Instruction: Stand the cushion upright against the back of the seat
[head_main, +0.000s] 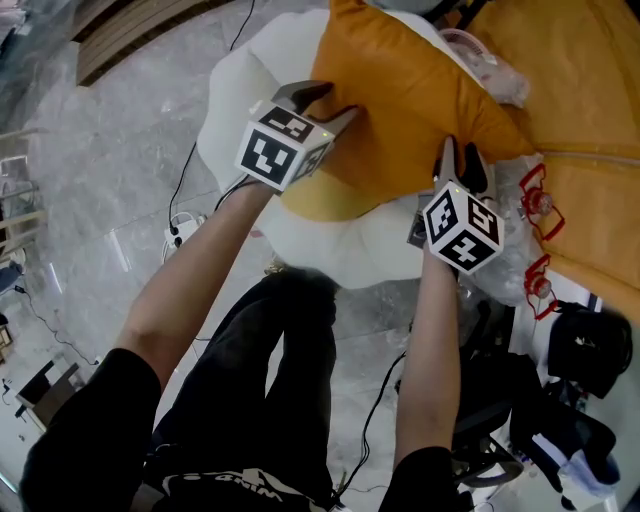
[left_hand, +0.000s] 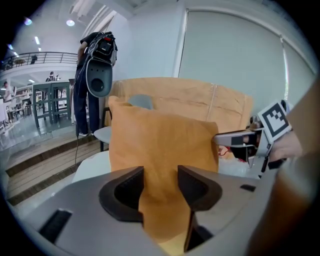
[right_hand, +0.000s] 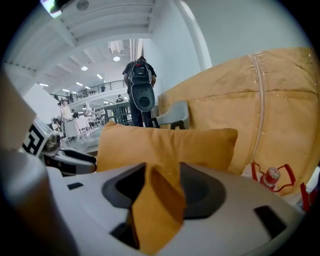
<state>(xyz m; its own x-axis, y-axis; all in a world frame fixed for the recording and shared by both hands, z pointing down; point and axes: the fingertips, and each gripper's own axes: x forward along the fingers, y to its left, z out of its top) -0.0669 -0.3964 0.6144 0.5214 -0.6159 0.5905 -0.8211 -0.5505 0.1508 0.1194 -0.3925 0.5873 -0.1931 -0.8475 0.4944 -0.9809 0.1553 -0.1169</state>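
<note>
An orange cushion (head_main: 400, 100) stands on a white padded seat (head_main: 240, 110), leaning toward a big tan padded mass (head_main: 590, 120) behind it. My left gripper (head_main: 330, 103) is at the cushion's near left corner. In the left gripper view its jaws (left_hand: 161, 180) stand wide apart, with the cushion (left_hand: 160, 145) between them and not pinched. My right gripper (head_main: 462, 158) is at the near right corner. A loose fold of the cushion (right_hand: 165, 145) lies in the gap of its half-parted jaws (right_hand: 162, 177).
Clear plastic bags with red-handled bottles (head_main: 535, 205) lie right of the seat. A black bag (head_main: 590, 345) sits lower right. Cables and a power strip (head_main: 180, 230) run over the grey floor at left. Wooden steps (head_main: 130, 30) lie far left.
</note>
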